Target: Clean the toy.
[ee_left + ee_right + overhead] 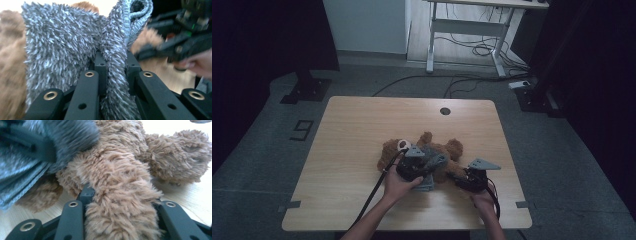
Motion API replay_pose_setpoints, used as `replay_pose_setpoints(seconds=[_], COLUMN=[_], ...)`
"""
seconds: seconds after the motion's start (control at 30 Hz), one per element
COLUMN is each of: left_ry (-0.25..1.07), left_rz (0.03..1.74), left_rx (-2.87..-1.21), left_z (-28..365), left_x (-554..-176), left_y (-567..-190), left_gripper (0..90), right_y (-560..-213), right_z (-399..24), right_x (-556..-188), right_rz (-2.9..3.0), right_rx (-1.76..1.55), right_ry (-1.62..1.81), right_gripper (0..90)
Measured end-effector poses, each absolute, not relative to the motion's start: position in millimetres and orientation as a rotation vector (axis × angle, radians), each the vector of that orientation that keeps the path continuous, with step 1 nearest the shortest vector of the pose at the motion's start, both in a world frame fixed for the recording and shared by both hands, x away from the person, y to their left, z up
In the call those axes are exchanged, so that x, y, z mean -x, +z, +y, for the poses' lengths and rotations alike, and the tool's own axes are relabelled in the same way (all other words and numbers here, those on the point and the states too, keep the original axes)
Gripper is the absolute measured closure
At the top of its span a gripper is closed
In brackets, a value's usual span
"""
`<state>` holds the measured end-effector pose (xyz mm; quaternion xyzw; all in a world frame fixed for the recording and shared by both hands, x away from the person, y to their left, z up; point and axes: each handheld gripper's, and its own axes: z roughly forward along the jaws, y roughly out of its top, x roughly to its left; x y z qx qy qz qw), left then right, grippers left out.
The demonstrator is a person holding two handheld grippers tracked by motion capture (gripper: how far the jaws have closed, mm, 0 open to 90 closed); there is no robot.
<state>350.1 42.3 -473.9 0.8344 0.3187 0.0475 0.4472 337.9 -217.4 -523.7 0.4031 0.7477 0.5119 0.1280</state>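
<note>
A brown teddy bear [453, 148] lies near the front of the wooden table [357, 130], with a grey fuzzy garment [433, 159] partly over its body. My left gripper [422, 169] is shut on a fold of the grey garment [60, 42], which runs up between the jaws of the left gripper [113, 62]. My right gripper [460, 178] sits at the bear's right side, shut on a brown furry limb [120, 177]; the limb fills the gap of the right gripper [122, 196]. The grey garment [17, 182] hangs blurred at the upper left there.
A round cable hole [445, 111] sits near the table's far edge. The left gripper's black cable [373, 194] trails off the front edge. Beyond the table stand a white desk frame [472, 30], floor cables [472, 50] and black stand bases [307, 90].
</note>
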Motion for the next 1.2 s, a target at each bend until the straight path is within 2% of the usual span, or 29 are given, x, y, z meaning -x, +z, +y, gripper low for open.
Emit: replay_pose_setpoints(seconds=[0.2,0.33,0.43,0.57,0.8,0.97,1.07,1.2], left_ry=[0.131,0.150,0.118,0.125,0.166,0.109,0.087,0.030], left_rz=[0.832,0.881,0.908,0.905,0.805,0.702,0.698,0.773], left_rx=[-2.097,-2.079,-2.053,-2.042,-1.952,-1.951,-2.003,-2.078], left_z=[71,100,118,123,95,46,20,9], left_x=[-342,-342,-345,-340,-333,-337,-340,-349], left_y=[-484,-478,-475,-474,-446,-425,-432,-469], left_gripper=[77.1,77.1,77.1,76.9,76.6,76.5,76.5,76.5], right_y=[-524,-525,-525,-526,-526,-527,-528,-527], right_z=[-219,-219,-219,-218,-218,-218,-218,-219], right_x=[-338,-337,-337,-337,-337,-337,-336,-335], right_rz=[2.179,2.191,2.198,2.198,2.198,2.198,2.193,2.200], right_rx=[-1.177,-1.141,-1.125,-1.118,-1.110,-1.110,-1.110,-1.108], right_ry=[1.503,1.493,1.488,1.487,1.478,1.477,1.478,1.481], right_gripper=[57.4,57.5,57.5,57.5,57.5,57.5,57.7,57.8])
